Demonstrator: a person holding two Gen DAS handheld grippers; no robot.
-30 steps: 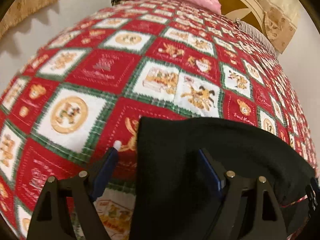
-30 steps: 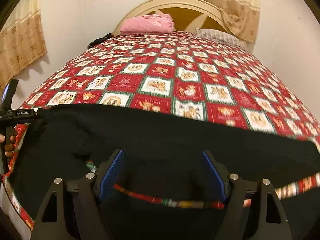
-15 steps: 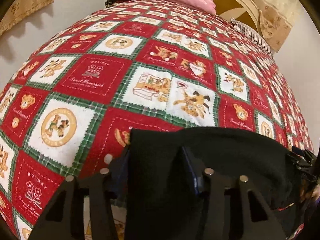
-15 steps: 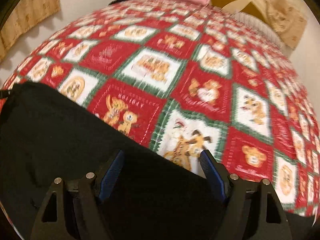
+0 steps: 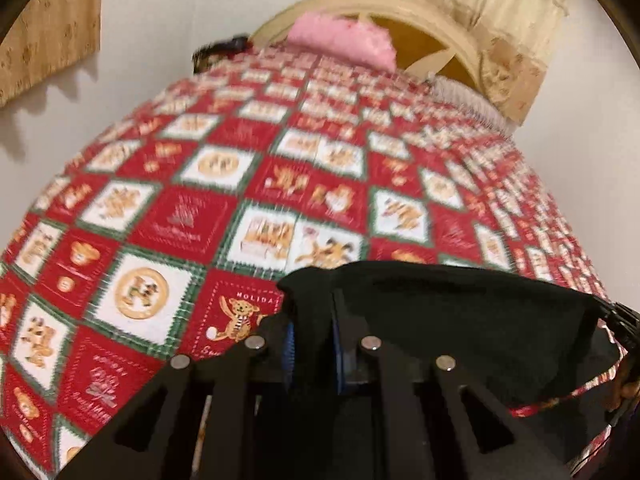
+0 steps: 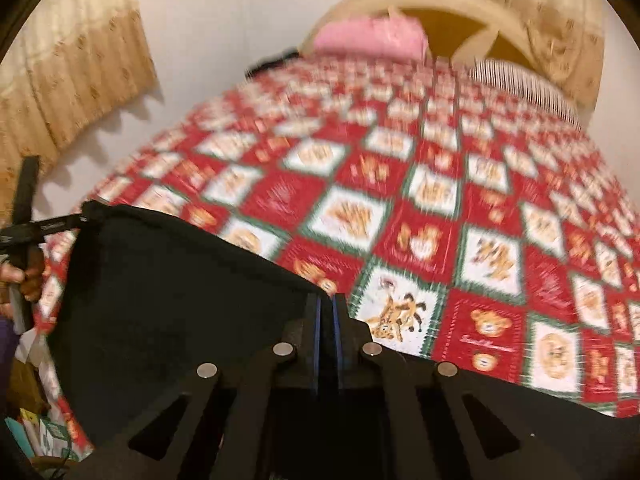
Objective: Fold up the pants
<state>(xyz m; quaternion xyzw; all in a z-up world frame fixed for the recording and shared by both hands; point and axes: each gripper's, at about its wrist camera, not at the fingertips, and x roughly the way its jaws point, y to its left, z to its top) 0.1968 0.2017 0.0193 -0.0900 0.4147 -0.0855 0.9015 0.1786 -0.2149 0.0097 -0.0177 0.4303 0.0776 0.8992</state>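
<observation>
Black pants (image 5: 460, 312) hang as a raised sheet over the near edge of a red, white and green patchwork bedspread (image 5: 180, 216). My left gripper (image 5: 316, 297) has its jaws closing, and its blue pads press on the pants' left top corner. In the right wrist view the pants (image 6: 168, 288) stretch from my right gripper (image 6: 327, 301), whose closing jaws pinch the fabric's upper edge, to the other gripper (image 6: 48, 226) at far left. A hand (image 6: 24, 276) holds that one. The pants' lower part is hidden behind the fingers.
A pink pillow (image 5: 340, 36) and a striped pillow (image 6: 524, 80) lie by the cream headboard (image 6: 440, 4). A dark object (image 5: 220, 50) sits at the bed's far left corner. Beige curtains (image 6: 68, 80) hang on the walls. Bags (image 6: 36, 436) stand on the floor at lower left.
Both grippers went from wide open to shut on the pants' top edge. Both have risen, lifting that edge off the bedspread, and the right one shifted right along the edge.
</observation>
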